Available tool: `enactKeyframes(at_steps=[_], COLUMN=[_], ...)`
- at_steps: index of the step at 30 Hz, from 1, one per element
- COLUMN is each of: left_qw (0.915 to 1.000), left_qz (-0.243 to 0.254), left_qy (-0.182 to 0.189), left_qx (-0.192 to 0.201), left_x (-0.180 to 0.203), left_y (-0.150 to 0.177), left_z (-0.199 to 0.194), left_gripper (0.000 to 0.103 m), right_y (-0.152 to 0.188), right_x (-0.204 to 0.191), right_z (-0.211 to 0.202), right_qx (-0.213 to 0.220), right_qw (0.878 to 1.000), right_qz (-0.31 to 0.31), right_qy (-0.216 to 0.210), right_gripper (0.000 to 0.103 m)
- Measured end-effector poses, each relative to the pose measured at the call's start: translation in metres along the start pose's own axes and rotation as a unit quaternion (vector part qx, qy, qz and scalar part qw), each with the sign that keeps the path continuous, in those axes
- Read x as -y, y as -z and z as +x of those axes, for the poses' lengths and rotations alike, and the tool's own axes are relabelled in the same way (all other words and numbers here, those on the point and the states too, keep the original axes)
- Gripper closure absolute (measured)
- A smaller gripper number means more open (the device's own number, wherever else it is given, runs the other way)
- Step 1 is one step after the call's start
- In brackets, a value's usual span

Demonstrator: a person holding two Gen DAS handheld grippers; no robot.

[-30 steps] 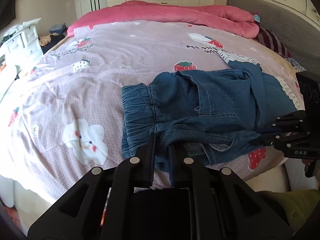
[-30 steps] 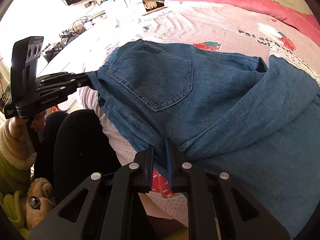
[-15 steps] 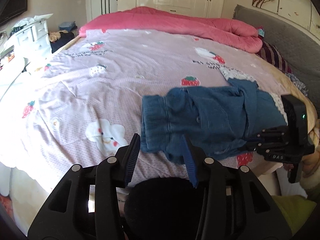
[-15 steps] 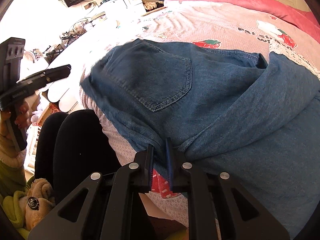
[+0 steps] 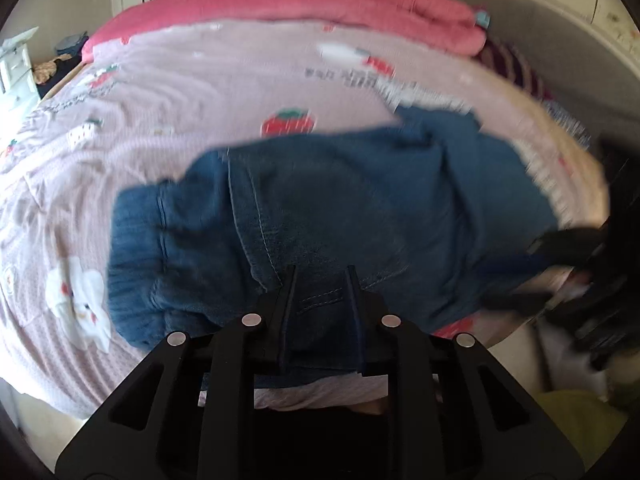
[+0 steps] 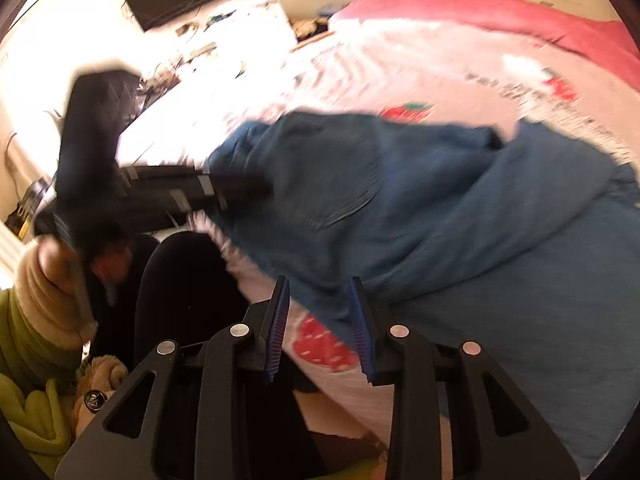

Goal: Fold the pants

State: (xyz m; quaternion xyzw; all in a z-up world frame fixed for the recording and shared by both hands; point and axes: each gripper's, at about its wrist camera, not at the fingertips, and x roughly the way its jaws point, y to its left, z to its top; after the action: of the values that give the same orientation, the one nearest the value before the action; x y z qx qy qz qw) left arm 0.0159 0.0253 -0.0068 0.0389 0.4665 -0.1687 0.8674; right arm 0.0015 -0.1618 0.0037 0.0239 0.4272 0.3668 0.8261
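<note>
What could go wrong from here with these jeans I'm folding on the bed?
The right gripper has just been opening and its pads no longer press the pants; that edge lies at the bed edge and may slide off. The left gripper has just been closing with denim between its fingers; it might catch several layers and spoil the fold. Both views are blurred.
</note>
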Motion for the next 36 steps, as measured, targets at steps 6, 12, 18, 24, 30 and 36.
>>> enactKeyframes(at_steps=[6, 12, 18, 24, 30, 36], left_qw=[0.9997, 0.9994, 0.999, 0.9972, 0.9954, 0.9916], left_qz=[-0.02, -0.028, -0.035, -0.019, 0.01, 0.007], left_qy=[0.013, 0.022, 0.027, 0.053, 0.07, 0.119], left_qx=[-0.005, -0.004, 0.005, 0.05, 0.065, 0.049], left_x=[-0.009, -0.014, -0.014, 0.002, 0.028, 0.049], left_y=[0.017, 0.019, 0.015, 0.0, -0.023, -0.039], left_z=[0.008, 0.008, 0.004, -0.032, -0.031, -0.01], left_gripper=[0.088, 0.088, 0.087, 0.05, 0.035, 0.034], right_y=[-0.019, -0.012, -0.015, -0.041, -0.079, -0.12], right_x=[0.023, 0.057, 0.063, 0.075, 0.098, 0.124], right_z=[0.002, 0.036, 0.017, -0.035, -0.048, -0.025], right_qx=[0.02, -0.027, -0.006, 0.061, 0.071, 0.04], right_qw=[0.999, 0.995, 0.996, 0.993, 0.99, 0.987], right_qz=[0.011, 0.059, 0.084, 0.088, 0.066, 0.042], right_qy=[0.04, 0.071, 0.034, 0.057, 0.107, 0.149], right_gripper=[0.068, 0.067, 0.062, 0.045, 0.026, 0.018])
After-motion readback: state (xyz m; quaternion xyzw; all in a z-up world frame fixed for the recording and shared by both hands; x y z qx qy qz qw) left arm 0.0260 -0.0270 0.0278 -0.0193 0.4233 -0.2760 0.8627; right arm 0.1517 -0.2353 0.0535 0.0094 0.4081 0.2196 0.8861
